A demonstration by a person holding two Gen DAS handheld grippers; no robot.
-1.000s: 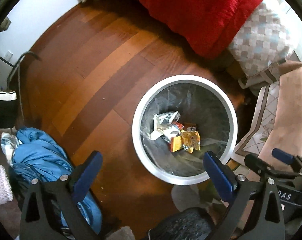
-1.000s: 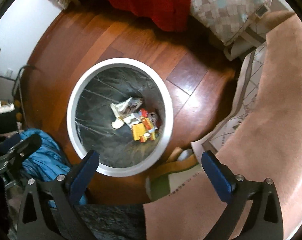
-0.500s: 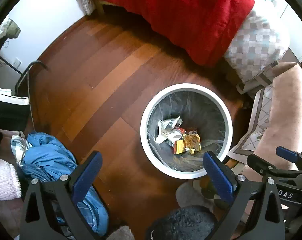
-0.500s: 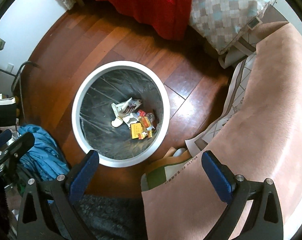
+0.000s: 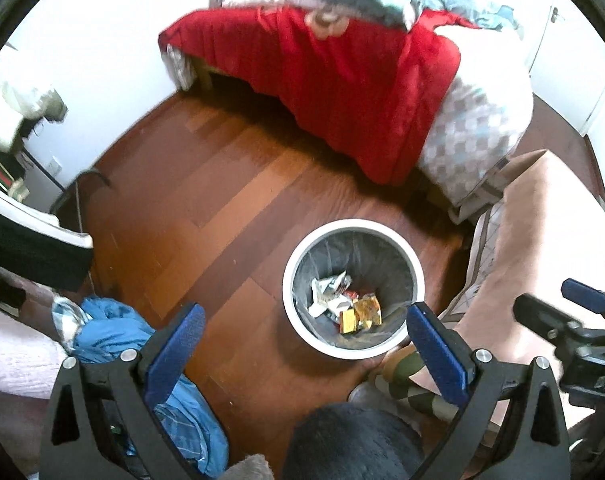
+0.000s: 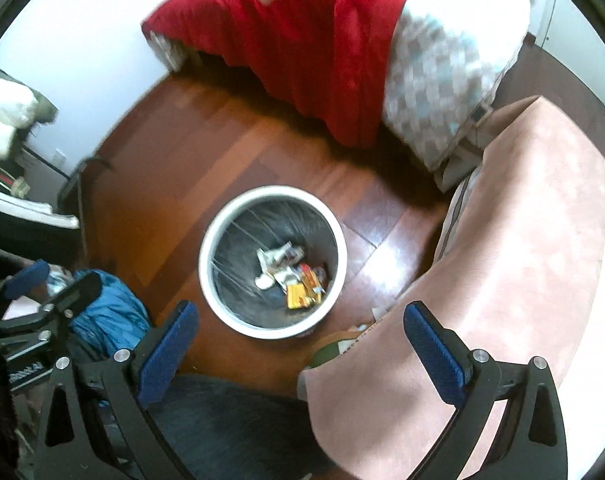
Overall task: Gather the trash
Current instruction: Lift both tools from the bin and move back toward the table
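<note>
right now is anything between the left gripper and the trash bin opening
Nothing visible. The left gripper is open and empty above the wood floor, and the trash bin stands uncovered ahead of it, wrappers lying at its bottom. The blue clothes lie off to the side.

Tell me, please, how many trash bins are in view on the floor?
1. The white round bin stands on the wooden floor near the red blanket, with wrappers inside. Another could be hidden behind the bed or clothes.
</note>
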